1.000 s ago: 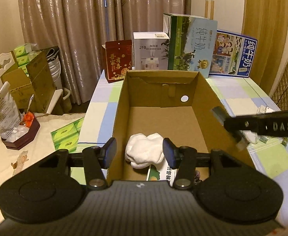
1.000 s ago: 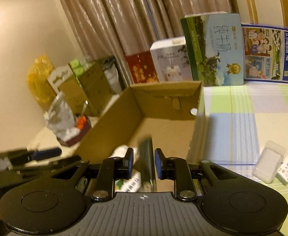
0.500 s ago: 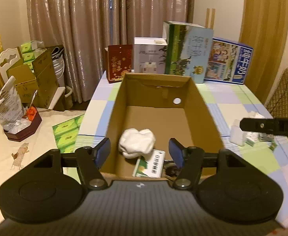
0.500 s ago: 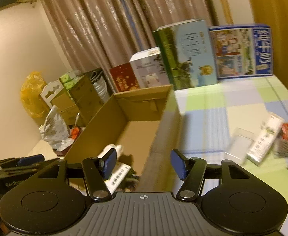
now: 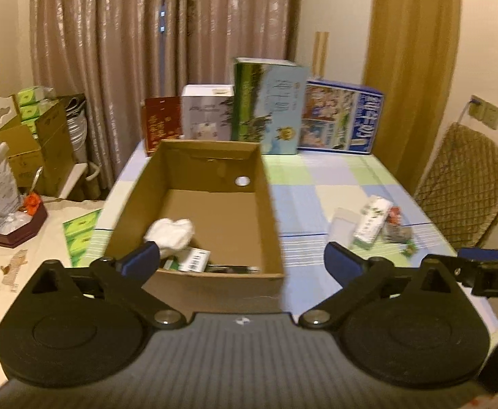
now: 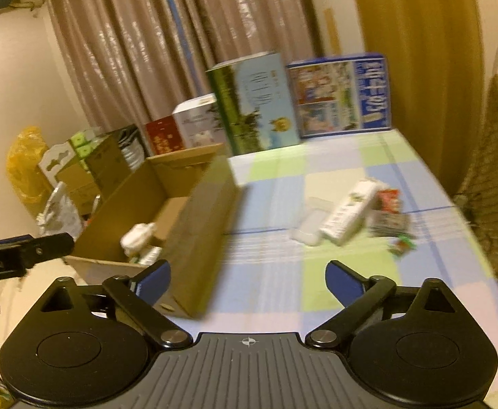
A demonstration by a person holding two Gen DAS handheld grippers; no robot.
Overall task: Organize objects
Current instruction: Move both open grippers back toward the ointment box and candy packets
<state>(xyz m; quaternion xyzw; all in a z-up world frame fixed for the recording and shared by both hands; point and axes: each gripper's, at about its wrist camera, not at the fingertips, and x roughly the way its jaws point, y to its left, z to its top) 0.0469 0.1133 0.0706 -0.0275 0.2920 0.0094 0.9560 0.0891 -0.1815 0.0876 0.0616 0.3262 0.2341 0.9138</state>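
An open cardboard box [image 5: 266,211] [image 6: 198,225] stands on the checked tablecloth. Inside lie a white crumpled cloth [image 5: 170,233] [image 6: 138,235], a small white-green carton [image 5: 189,260] and a dark item at the near wall. To its right lie a clear plastic case [image 5: 342,223] [image 6: 312,226], a long white box [image 5: 371,223] [image 6: 349,216] and snack packets [image 5: 397,225] [image 6: 388,218]. My left gripper [image 5: 242,259] is open and empty in front of the box. My right gripper [image 6: 249,276] is open and empty, right of the box, above the cloth.
Tall milk cartons [image 5: 269,105] [image 6: 259,102], a white box and a red box stand along the table's far edge. A woven chair [image 5: 467,184] is at the right. Stacked boxes and a bag [image 5: 27,143] sit left of the table.
My right gripper let go of a dark flat item over the box, opened wide and drew back to the right. My left gripper opened wider and pulled back from the box.
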